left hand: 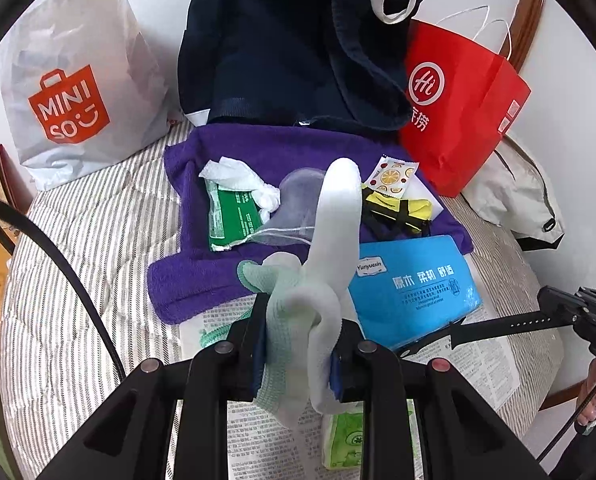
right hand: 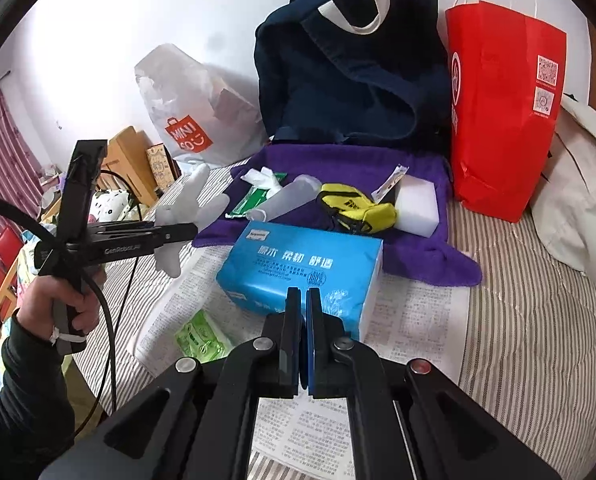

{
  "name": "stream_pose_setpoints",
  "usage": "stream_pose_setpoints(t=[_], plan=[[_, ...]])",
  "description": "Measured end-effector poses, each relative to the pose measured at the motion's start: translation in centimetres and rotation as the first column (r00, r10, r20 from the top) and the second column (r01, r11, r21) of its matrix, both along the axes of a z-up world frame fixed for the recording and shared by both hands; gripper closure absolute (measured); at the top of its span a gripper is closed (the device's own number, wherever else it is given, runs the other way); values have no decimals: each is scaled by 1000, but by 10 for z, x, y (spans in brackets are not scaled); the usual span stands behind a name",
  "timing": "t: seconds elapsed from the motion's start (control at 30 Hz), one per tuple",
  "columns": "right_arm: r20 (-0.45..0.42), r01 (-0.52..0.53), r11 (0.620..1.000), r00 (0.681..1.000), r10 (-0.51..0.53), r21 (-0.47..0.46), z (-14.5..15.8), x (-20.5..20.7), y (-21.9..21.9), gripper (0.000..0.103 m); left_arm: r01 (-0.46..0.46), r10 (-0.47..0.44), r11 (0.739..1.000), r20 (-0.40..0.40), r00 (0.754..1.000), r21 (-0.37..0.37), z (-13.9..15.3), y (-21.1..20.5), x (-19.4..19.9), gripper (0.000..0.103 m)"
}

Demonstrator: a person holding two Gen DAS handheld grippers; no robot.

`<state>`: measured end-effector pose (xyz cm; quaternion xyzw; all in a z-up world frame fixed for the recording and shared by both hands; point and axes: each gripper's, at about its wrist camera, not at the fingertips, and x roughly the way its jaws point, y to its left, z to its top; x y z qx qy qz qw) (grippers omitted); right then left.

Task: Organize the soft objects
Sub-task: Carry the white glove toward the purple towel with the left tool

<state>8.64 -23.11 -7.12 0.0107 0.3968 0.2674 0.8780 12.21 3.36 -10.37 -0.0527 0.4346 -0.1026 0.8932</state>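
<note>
The left tongs [left hand: 298, 344] pinch a white knit glove [left hand: 321, 280], lifted above the newspaper [left hand: 258, 440] on the striped bed [left hand: 78, 240]. The right tongs [right hand: 303, 336] are pressed together, holding nothing, with the blue tissue pack [right hand: 298, 264] at their twelve o'clock.

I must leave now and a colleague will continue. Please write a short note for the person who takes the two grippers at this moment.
Left gripper: fingers shut on the white glove, held up above the bed.
Right gripper: shut, holding nothing, over the blue tissue pack.
On the purple towel: green packet, yellow pouch, white sponge block. Green wipes pack lies on the newspaper.
Navy tote stands open behind.
Done: glove picked up.
Left: place the glove, probably in the tote, then sort the rest.
</note>
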Motion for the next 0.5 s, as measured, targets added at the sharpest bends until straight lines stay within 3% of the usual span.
stream_pose_setpoints(t=[0.2,0.5], plan=[[-13,10,1000,1000,-10,13,-4,-8,-5,101,14,-14,1000,-1,1000,2,-1,-4,-3,79],[28,26,999,999,-27,26,16,-11,-7,101,25,-25,1000,21,999,-1,10,-7,-6,79]])
